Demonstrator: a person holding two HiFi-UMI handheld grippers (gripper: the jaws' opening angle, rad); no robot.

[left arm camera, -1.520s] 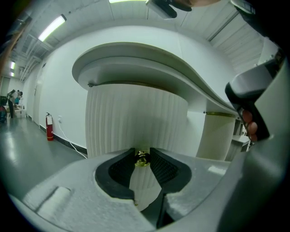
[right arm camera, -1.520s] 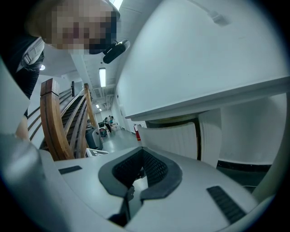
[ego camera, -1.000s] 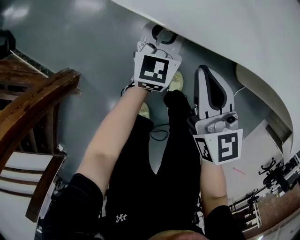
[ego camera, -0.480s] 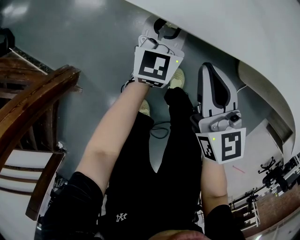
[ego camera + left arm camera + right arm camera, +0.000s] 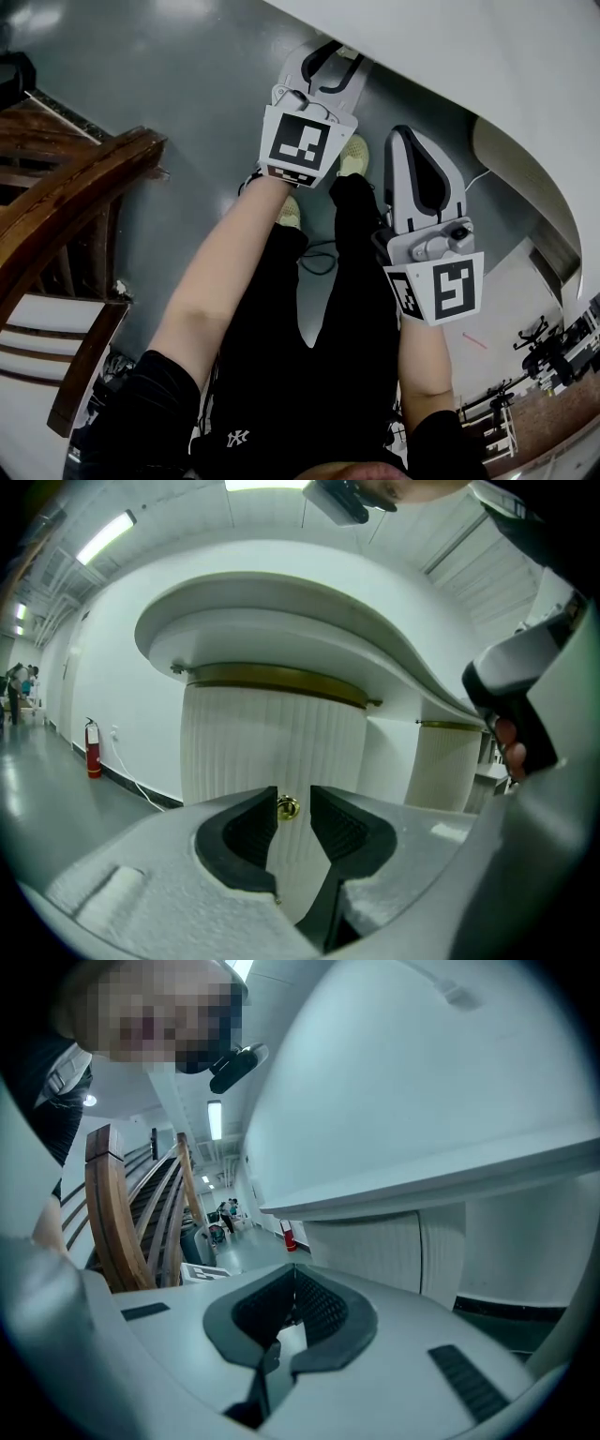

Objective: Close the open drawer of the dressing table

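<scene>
Left gripper [image 5: 292,803], jaws a narrow gap apart and holding nothing, faces the white ribbed drawer front [image 5: 272,742] of the white curved dressing table [image 5: 469,56]; the small brass knob [image 5: 287,807] shows in that gap, contact not discernible; right gripper [image 5: 293,1274], jaws together and empty, hangs below the tabletop edge; brown wooden chair [image 5: 66,206] at the person's left.

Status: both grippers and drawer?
Left gripper open, brass knob in line between fingers, untouched. Right gripper shut, empty. Nothing blocking drawer front.
</scene>
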